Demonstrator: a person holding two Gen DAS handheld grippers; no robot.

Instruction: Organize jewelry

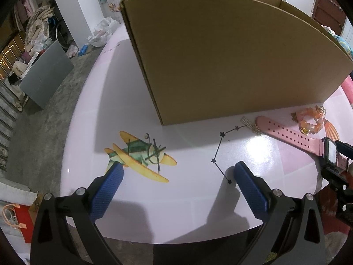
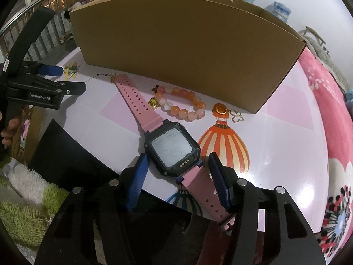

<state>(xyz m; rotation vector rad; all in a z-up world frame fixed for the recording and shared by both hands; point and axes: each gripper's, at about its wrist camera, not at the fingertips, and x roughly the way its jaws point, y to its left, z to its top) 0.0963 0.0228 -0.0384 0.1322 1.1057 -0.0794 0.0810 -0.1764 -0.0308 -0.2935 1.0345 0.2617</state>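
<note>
pink watch (image 2: 172, 152) lies between the right gripper (image 2: 176, 172) fingers (bead bracelet (image 2: 181, 105) behind).

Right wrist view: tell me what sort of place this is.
Probably a lived-in home, not a workshop. A pink table printed with balloons, a floral blanket beside it, a fluffy green rug below, and clothes heaped in the background.

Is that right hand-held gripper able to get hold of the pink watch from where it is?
Probably yes. The right hand-held gripper already straddles the pink watch, a blue finger on each side of its case, with nothing between. The beaded bracelet and cardboard box lie farther off.
</note>
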